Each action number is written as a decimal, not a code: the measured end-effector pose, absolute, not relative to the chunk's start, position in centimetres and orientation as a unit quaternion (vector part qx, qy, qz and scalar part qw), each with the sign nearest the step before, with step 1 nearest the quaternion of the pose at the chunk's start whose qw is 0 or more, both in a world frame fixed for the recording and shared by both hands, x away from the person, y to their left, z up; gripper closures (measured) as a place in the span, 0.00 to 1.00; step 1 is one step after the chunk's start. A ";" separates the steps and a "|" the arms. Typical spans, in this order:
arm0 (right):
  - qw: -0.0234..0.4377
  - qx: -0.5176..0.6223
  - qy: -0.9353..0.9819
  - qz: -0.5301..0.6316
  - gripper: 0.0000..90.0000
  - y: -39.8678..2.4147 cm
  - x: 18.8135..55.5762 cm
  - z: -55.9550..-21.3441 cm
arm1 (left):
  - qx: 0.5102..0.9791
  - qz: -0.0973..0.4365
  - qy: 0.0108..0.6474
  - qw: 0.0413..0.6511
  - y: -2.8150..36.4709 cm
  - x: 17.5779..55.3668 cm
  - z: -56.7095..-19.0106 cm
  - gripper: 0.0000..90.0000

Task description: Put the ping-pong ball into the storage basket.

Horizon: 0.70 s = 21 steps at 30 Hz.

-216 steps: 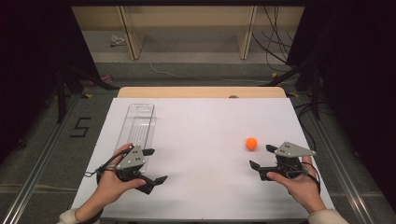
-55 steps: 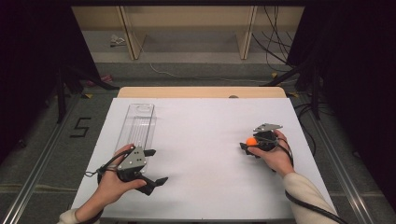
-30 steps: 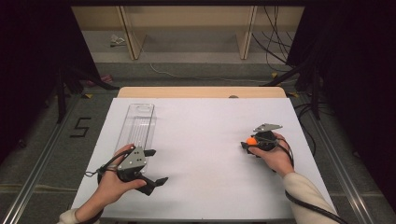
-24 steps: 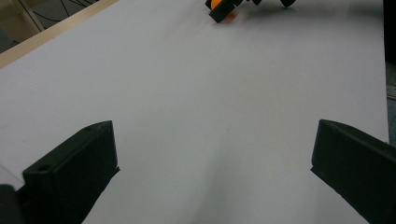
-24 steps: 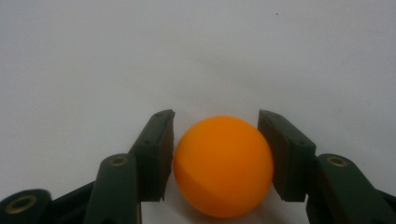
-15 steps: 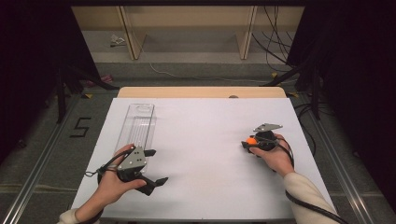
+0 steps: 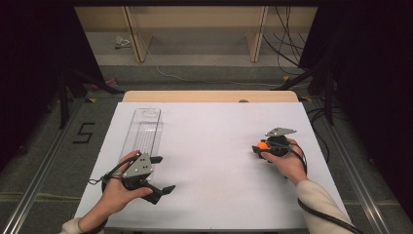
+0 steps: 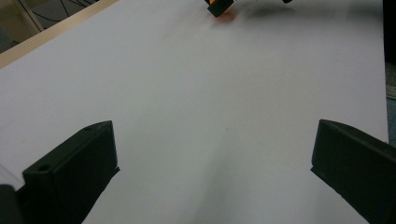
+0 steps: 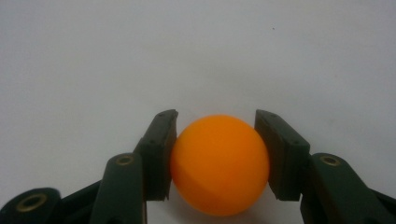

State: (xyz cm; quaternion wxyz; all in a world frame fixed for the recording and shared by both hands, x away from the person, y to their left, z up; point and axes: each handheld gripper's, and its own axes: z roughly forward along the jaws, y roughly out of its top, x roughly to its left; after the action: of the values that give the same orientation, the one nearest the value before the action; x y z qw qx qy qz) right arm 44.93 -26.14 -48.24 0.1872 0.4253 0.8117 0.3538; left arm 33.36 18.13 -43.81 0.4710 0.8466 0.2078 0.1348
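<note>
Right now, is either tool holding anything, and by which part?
The right tool grips the orange ball across its middle, one pad on each side. The left tool stands open, holding nothing.

White table (image 7: 214, 190); clear tray (image 7: 142, 132) on it.

The high view looks forward and down from above the person's side, far enough to take in the whole white counter (image 7: 214, 146). The left tool (image 8: 215, 172) view sits low, looking along the counter between its wide jaws. The right tool (image 9: 217, 158) view looks very near along its jaws. All three views share the orange ball (image 9: 219, 163) and the counter surface beside it.
</note>
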 end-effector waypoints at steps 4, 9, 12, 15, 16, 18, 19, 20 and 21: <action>0.189 0.425 0.811 0.356 0.57 -26.1 44.9 -48.0 | 0.846 0.136 0.208 0.471 18.1 33.4 -43.8 0.00; 0.190 0.423 0.811 0.356 0.57 -26.0 44.8 -47.8 | 0.846 0.135 0.208 0.472 18.1 33.4 -43.8 0.00; 0.191 0.422 0.810 0.359 0.57 -25.9 44.8 -47.6 | 0.847 0.134 0.207 0.471 18.1 33.4 -43.8 0.00; 0.193 0.421 0.808 0.364 0.57 -25.9 44.7 -47.3 | 0.847 0.135 0.208 0.471 18.1 33.4 -43.8 0.00; 0.194 0.420 0.808 0.365 0.57 -25.8 44.7 -47.2 | 0.847 0.135 0.208 0.471 18.1 33.4 -43.8 0.00; 0.196 0.419 0.806 0.370 0.57 -25.8 44.7 -46.9 | 0.847 0.135 0.208 0.471 18.1 33.4 -43.8 0.00; 0.196 0.421 0.805 0.371 0.57 -25.7 44.7 -46.8 | 0.847 0.134 0.208 0.471 18.1 33.4 -43.8 0.00; 0.196 0.419 0.804 0.373 0.57 -25.7 44.7 -46.7 | 0.847 0.135 0.208 0.471 18.1 33.4 -43.8 0.00; 0.197 0.418 0.804 0.374 0.57 -25.7 44.6 -46.7 | 0.847 0.135 0.208 0.471 18.1 33.4 -43.8 0.00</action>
State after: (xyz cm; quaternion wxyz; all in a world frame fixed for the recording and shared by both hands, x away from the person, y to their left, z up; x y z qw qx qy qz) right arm 44.64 -25.72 -46.66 0.1968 0.4183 0.8041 0.3737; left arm 33.35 18.12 -43.84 0.4709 0.8468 0.2076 0.1349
